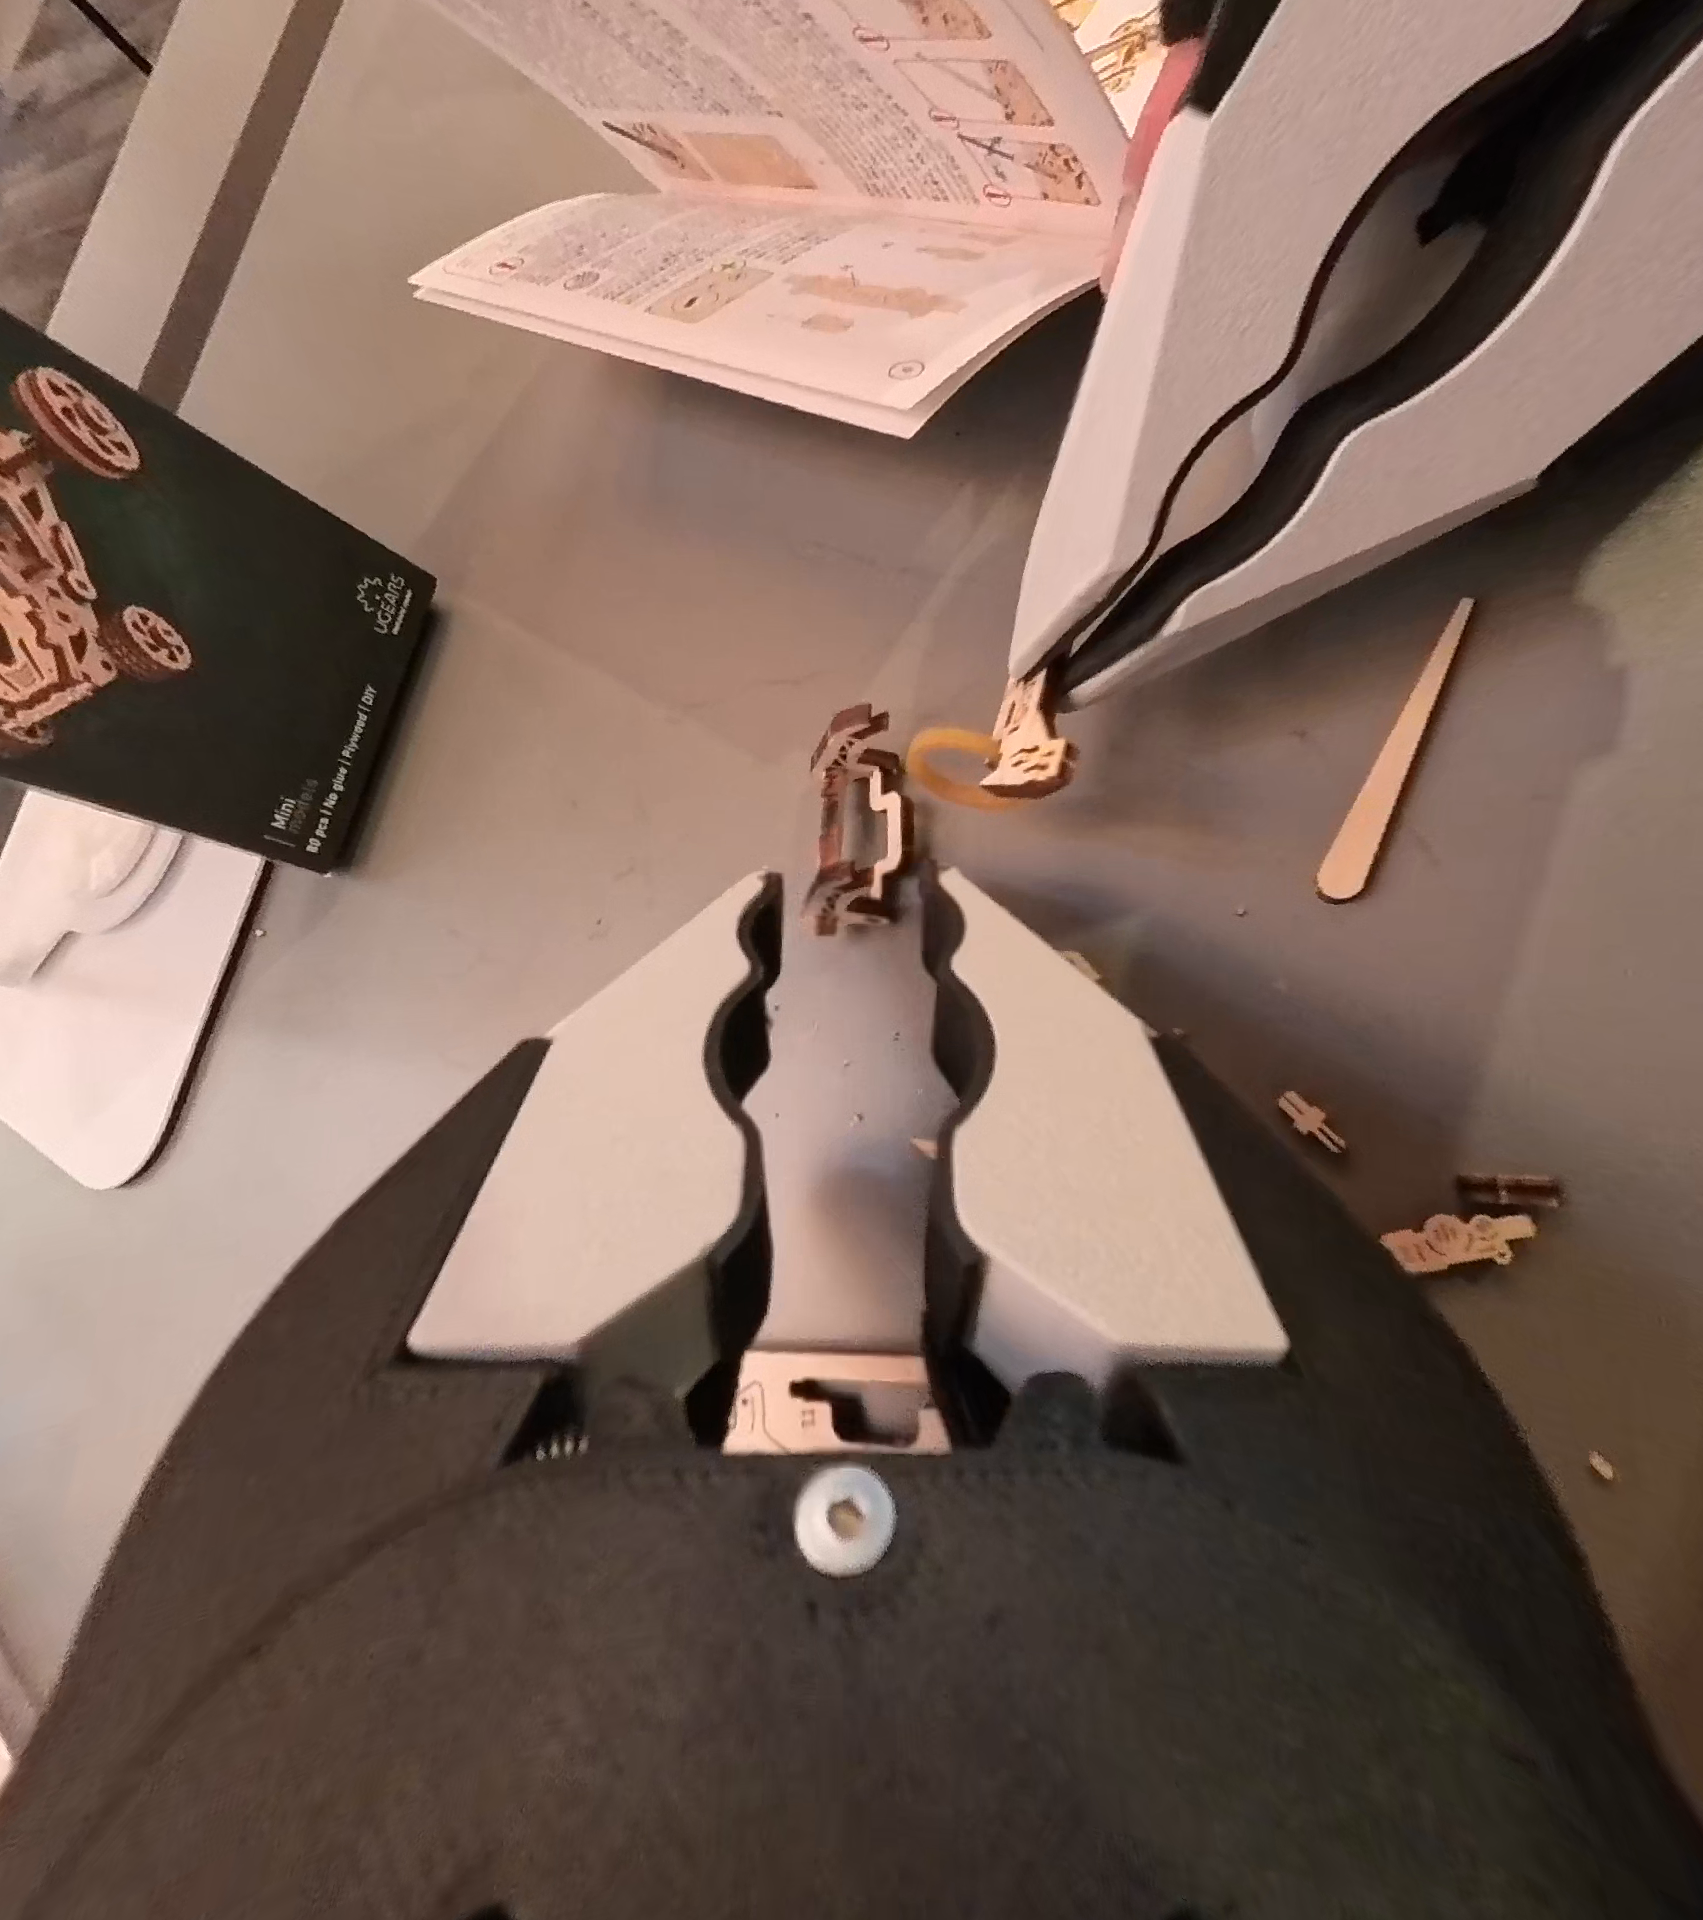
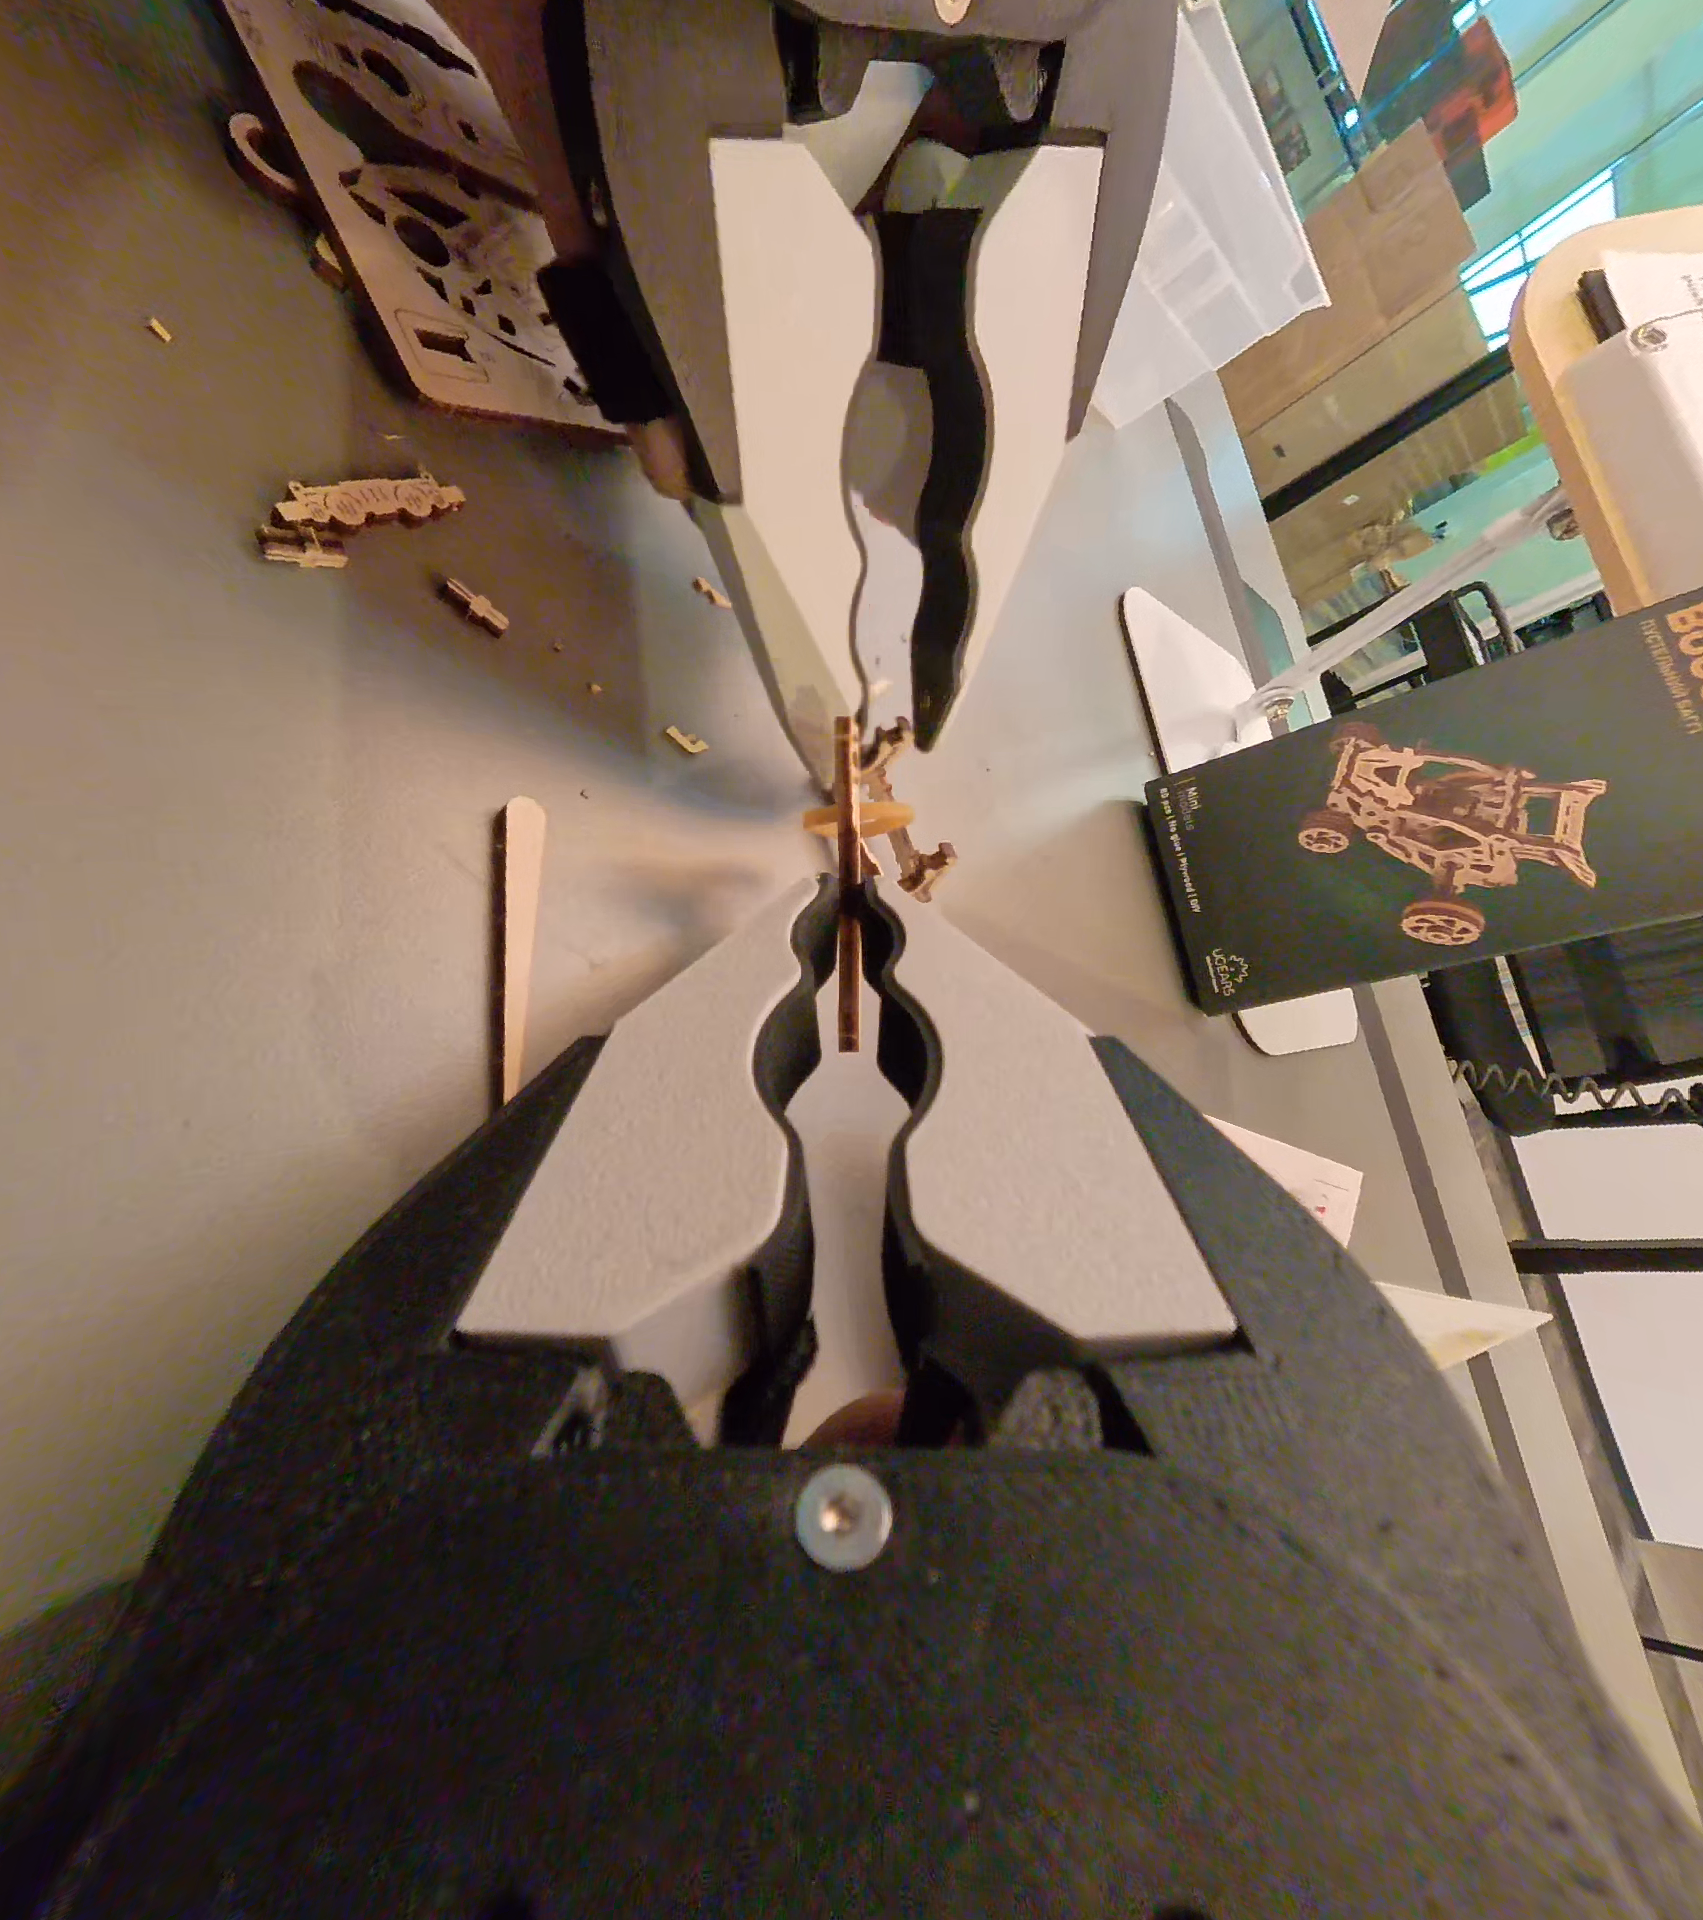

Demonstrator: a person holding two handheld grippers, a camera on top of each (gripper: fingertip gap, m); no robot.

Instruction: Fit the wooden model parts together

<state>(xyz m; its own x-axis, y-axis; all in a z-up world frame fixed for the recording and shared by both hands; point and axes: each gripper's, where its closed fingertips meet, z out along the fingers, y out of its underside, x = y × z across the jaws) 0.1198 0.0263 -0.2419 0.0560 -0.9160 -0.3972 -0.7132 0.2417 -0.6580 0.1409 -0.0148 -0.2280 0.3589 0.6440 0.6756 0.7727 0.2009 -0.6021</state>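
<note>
My left gripper (image 1: pixel 852 883) is shut on the near end of a small wooden frame assembly (image 1: pixel 895 820), which points away from it above the grey table (image 1: pixel 566 727). In the right wrist view the left gripper (image 2: pixel 878 743) comes in from the top with the assembly (image 2: pixel 927 870) at its tips. My right gripper (image 2: pixel 852 894) is shut on a flat wooden part (image 2: pixel 851 966), seen edge-on. A yellow rubber band (image 2: pixel 887 812) loops round that part. In the left wrist view the right gripper (image 1: pixel 1049 665) holds this part (image 1: pixel 1029 743) just right of the assembly, and the band (image 1: pixel 962 801) hangs between them.
An open instruction booklet (image 1: pixel 774 260) lies at the back and a dark model box (image 1: pixel 130 623) on the left. A wooden stick (image 1: pixel 1398 748) and loose wooden parts (image 1: pixel 1460 1242) lie on the right. A punched plywood sheet (image 2: pixel 411 208) lies behind the left gripper. My hands' fingertips stand some 5 cm from each other.
</note>
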